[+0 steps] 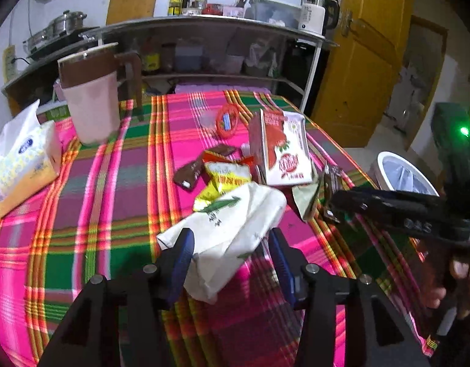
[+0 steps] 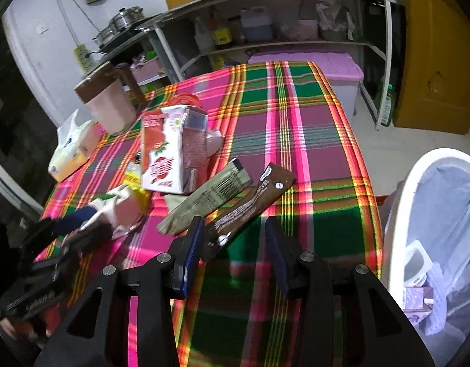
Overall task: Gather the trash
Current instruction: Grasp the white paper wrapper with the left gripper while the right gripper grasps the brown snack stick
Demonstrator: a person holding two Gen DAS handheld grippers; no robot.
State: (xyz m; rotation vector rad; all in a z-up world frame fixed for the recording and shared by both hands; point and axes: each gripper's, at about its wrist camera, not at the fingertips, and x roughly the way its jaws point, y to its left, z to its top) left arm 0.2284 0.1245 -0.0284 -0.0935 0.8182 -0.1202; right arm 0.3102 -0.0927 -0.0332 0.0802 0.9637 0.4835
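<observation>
Trash lies on the plaid tablecloth. My left gripper is open, its blue pads on either side of a crumpled white wrapper with green print. Beyond it lie a yellow snack bag, a brown wrapper, a red ring and a red-and-white milk carton. My right gripper is open over the near end of a brown wrapper, beside an olive wrapper. The carton stands behind. The white trash bin stands at the right, off the table.
A pink jug with a brown lid and a tissue pack stand at the table's far left. A metal shelf unit with bottles and a kettle is behind. A yellow door is at the right. The bin holds a carton.
</observation>
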